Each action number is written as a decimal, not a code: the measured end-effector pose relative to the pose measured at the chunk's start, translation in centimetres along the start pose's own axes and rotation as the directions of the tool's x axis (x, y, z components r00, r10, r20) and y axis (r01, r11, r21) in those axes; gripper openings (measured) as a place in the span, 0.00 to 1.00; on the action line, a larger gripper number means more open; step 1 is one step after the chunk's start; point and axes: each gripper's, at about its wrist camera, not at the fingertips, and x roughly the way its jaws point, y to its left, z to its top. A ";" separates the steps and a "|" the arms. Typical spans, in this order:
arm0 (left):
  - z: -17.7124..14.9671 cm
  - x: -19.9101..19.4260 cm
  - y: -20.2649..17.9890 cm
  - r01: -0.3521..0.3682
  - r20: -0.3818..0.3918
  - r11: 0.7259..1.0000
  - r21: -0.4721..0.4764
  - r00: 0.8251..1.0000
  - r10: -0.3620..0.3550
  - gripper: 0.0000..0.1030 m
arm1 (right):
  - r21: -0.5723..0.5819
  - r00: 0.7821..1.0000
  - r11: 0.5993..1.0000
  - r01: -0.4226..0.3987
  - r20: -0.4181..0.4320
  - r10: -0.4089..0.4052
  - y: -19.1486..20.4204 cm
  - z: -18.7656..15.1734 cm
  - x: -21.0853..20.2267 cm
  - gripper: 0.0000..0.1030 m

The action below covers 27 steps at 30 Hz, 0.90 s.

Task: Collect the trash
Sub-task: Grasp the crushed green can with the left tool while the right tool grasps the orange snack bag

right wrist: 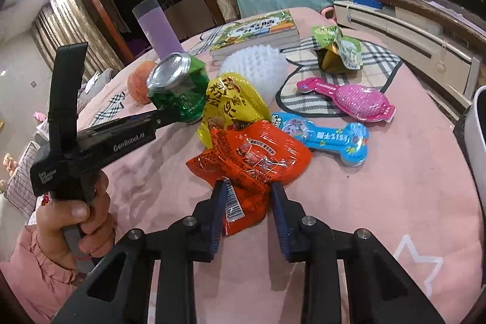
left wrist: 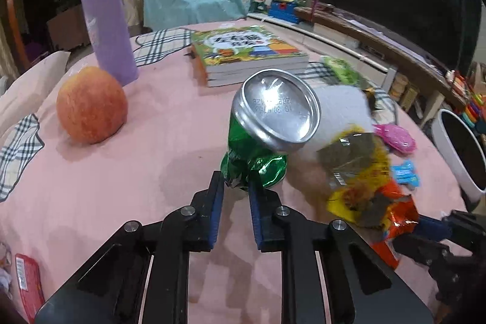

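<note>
A crushed green can [left wrist: 267,135] stands tilted on the pink table, its silver end toward the camera. My left gripper [left wrist: 237,181] is shut on the can's crumpled lower part; it also shows in the right wrist view [right wrist: 179,99]. My right gripper [right wrist: 247,187] is shut on an orange snack wrapper [right wrist: 258,160], also seen in the left wrist view [left wrist: 391,217]. A yellow wrapper [right wrist: 231,102] lies against the orange one. A green wrapper [right wrist: 337,47] lies farther back.
A peach [left wrist: 91,105], a purple bottle [left wrist: 106,26] and a stack of books [left wrist: 246,50] stand at the back. A white spiky ball [right wrist: 255,66], a pink packet [right wrist: 346,99] and a blue packet [right wrist: 325,135] lie nearby. A white bin [left wrist: 461,148] stands at the right edge.
</note>
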 end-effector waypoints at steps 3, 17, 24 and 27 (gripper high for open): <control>-0.5 -1.4 -0.5 0.024 0.008 1.000 0.007 1.000 -0.024 0.15 | 0.004 1.000 1.000 -0.010 0.014 0.010 -0.1 -0.2 -0.9 0.25; -5.9 -9.5 -3.0 0.122 0.000 0.992 -0.046 0.993 -0.122 0.13 | 0.032 0.998 0.999 -0.023 0.051 0.022 -2.6 -2.3 -6.3 0.23; -6.0 -9.7 -4.0 0.137 -0.018 0.989 -0.046 0.990 -0.138 0.13 | 0.055 0.998 0.998 -0.024 0.051 0.021 -3.7 -3.2 -7.2 0.23; -5.3 -9.3 -4.4 0.109 -0.004 0.993 -0.035 0.994 -0.109 0.25 | 0.056 0.999 0.998 -0.023 0.048 0.020 -3.8 -3.3 -7.1 0.23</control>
